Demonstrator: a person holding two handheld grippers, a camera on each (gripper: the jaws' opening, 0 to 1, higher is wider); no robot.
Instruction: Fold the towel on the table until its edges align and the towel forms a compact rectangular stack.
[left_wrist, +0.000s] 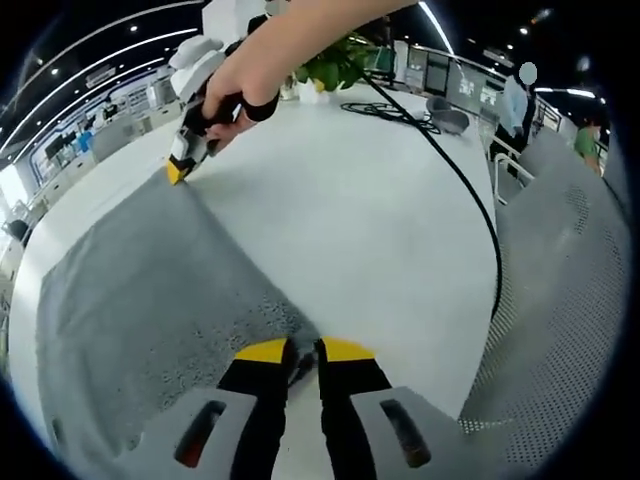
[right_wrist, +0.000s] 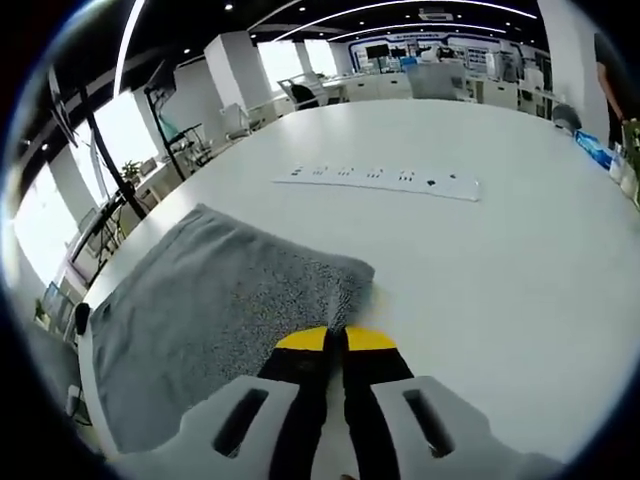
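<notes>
The white surface (left_wrist: 340, 210) is seen carrying a grey towel (left_wrist: 140, 300), which lies flat at about 8 o'clock in the left gripper view and at 8 o'clock in the right gripper view. A black cable (left_wrist: 470, 190) is laid across the surface toward 2 o'clock, and a white power strip (right_wrist: 380, 180) is noted at 12 o'clock in the right gripper view.

The left hand-held gripper (left_wrist: 303, 352) is closed on one towel corner; the right hand-held gripper (right_wrist: 336, 340) is likewise clamped on a corner, and is also seen at 10 o'clock in the left gripper view, held by a hand (left_wrist: 245, 85).

Risk is judged as follows: a thin corner pinch could slip under tension, and unequal lift between the two corners would skew the fold so the edges fail to align. The cable could be snagged if the towel is swung toward it.

No legible writing or brand marks are found.
</notes>
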